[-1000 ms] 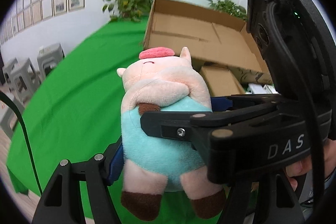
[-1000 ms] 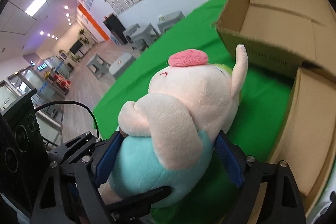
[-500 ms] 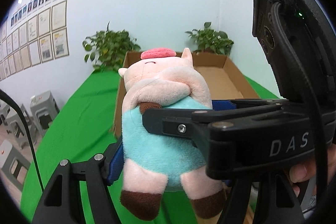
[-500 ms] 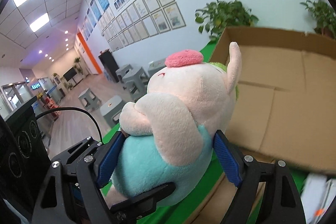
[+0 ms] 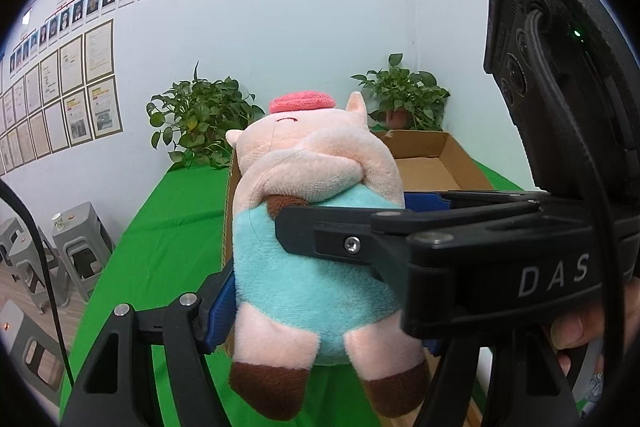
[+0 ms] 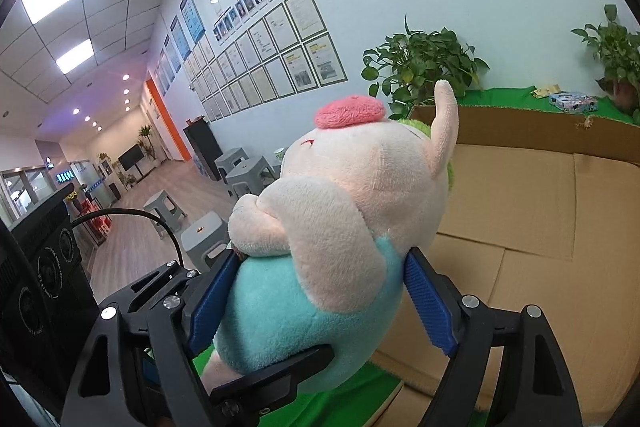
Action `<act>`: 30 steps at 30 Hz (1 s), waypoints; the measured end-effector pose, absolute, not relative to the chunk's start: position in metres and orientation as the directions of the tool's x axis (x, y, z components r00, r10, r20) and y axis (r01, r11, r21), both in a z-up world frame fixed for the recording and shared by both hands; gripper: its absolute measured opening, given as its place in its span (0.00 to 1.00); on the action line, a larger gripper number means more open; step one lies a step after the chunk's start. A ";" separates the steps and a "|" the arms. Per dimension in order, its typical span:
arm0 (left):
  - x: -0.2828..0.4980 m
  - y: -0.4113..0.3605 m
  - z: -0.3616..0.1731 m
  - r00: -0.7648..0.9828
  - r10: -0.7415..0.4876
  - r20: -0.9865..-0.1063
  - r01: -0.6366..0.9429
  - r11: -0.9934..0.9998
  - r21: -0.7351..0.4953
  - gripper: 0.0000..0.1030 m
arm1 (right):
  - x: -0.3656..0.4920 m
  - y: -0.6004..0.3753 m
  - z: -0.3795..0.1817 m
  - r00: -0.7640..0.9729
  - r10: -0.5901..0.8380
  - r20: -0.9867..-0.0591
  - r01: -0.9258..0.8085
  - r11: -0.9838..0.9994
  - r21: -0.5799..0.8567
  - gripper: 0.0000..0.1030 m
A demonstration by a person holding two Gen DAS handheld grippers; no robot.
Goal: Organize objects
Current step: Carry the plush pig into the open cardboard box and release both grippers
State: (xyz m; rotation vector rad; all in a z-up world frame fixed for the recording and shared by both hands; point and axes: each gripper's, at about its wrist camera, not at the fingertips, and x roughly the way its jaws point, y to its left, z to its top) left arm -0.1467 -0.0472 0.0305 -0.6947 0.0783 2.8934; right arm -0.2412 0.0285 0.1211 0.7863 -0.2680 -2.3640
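Now both grippers hold one plush pig (image 5: 320, 235) up in the air, in front of an open cardboard box (image 5: 436, 163) that stands on a green tablecloth (image 5: 168, 227).

The toy has a pale pink head and arms, a turquoise belly, pink legs with dark brown feet, and a darker pink round patch on top of the head. Its ears are small and pointed, and one of them stands up clearly in the right wrist view. A little green plush shows behind the head there. The arms are folded over the belly.

The left gripper (image 5: 320, 275) presses its blue pads on the two sides of the belly. The right gripper (image 6: 316, 299) also has the belly between its blue pads (image 6: 428, 303). Its jaws have just been closing a little on the soft body, and both pads touch the plush.

White letters "DAS" can be read on the black body of the right gripper in the left wrist view. A hand (image 5: 580, 327) is partly seen under it. The framed papers and the photo row on the wall are too small to read.

The pig's long axis is nearly upright, with the head up and the feet down. In the left wrist view it leans a little to the left. I cannot tell which way the face looks.
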 end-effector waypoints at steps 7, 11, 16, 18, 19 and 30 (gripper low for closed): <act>-0.184 -0.058 0.015 -0.852 0.138 -0.505 -0.148 -0.989 -0.021 0.69 | -0.331 0.006 0.095 -0.618 -0.626 -0.475 0.514 -0.779 0.358 0.74; -0.205 -0.065 -0.005 -0.826 0.125 -0.549 -0.135 -0.991 -0.023 0.69 | -0.368 -0.005 0.064 -0.596 -0.634 -0.492 0.507 -0.773 0.382 0.71; -0.219 -0.072 -0.028 -0.789 0.112 -0.604 -0.108 -0.993 -0.043 0.69 | -0.391 -0.016 0.018 -0.569 -0.648 -0.507 0.504 -0.762 0.407 0.69; -0.222 -0.073 -0.037 -0.768 0.103 -0.632 -0.099 -0.994 -0.042 0.69 | -0.401 -0.018 0.003 -0.556 -0.653 -0.514 0.502 -0.757 0.419 0.68; -0.223 -0.073 -0.041 -0.757 0.096 -0.647 -0.094 -0.995 -0.039 0.69 | -0.406 -0.019 -0.009 -0.546 -0.655 -0.522 0.500 -0.755 0.425 0.68; -0.192 -0.081 -0.038 -0.745 0.089 -0.661 -0.073 -0.996 -0.052 0.73 | -0.411 -0.039 -0.050 -0.519 -0.619 -0.590 0.508 -0.778 0.370 0.71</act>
